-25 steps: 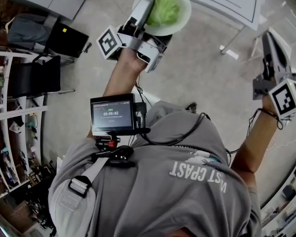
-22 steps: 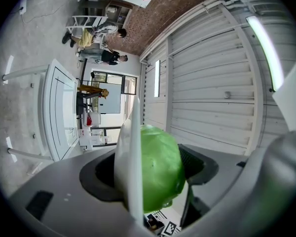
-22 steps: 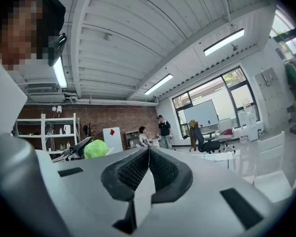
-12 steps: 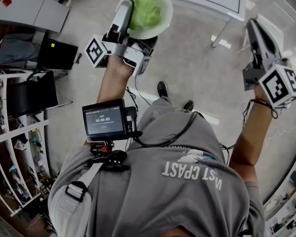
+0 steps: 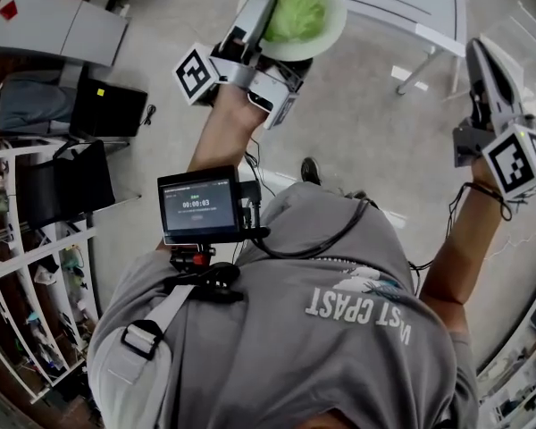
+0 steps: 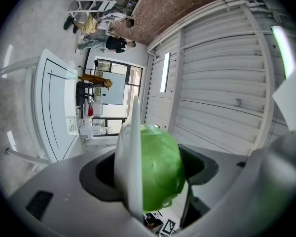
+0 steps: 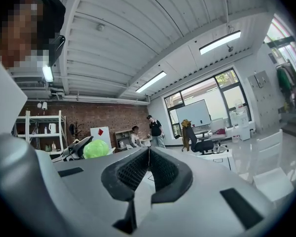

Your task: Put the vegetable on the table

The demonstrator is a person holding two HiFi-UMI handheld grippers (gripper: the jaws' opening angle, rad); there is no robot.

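Green vegetable (image 5: 297, 9), white plate (image 5: 333, 32)

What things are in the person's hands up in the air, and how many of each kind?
Grey two-jaw claws: 2 (left claw, right claw)
Round white plate: 1
Round green leafy vegetable: 1
Total: 4

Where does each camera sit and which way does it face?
Head view: on person's head, looking steeply down; torso, forearms, left gripper holding white plate with cabbage, right gripper.
Left gripper view: on left gripper, along jaws holding plate and cabbage, toward white table.
Right gripper view: on right gripper, jaws shut, empty, facing across room.
Shared: cabbage in all three.
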